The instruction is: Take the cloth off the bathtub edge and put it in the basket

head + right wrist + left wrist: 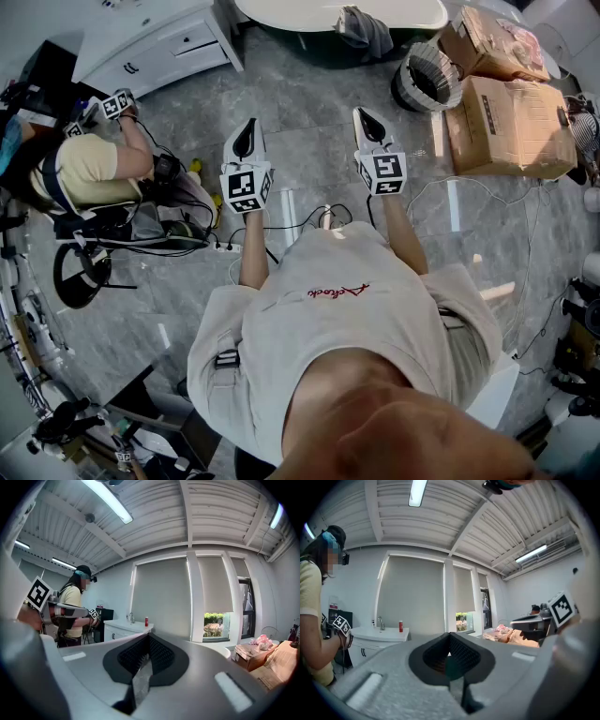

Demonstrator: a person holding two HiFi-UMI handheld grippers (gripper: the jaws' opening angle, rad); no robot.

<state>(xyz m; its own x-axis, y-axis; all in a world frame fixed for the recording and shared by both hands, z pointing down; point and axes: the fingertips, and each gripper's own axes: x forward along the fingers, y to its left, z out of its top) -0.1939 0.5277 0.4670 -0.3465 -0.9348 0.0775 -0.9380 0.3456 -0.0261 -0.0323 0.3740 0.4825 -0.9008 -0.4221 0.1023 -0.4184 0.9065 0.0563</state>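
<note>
A grey cloth (365, 29) hangs over the rim of the white bathtub (281, 13) at the top of the head view. Right of it on the floor stands a round woven basket (427, 78), dark inside. My left gripper (246, 135) and my right gripper (367, 122) are held side by side above the grey floor, well short of the tub, both pointing toward it. Each has its jaws shut with nothing between them. In the left gripper view the left gripper (450, 654) faces a window wall; the right gripper (146, 653) shows the same room.
Two cardboard boxes (506, 122) lie right of the basket. A white vanity cabinet (159, 47) stands left of the tub. A second person (89, 169) with grippers is at the left. Cables (309, 220) trail across the floor near my feet.
</note>
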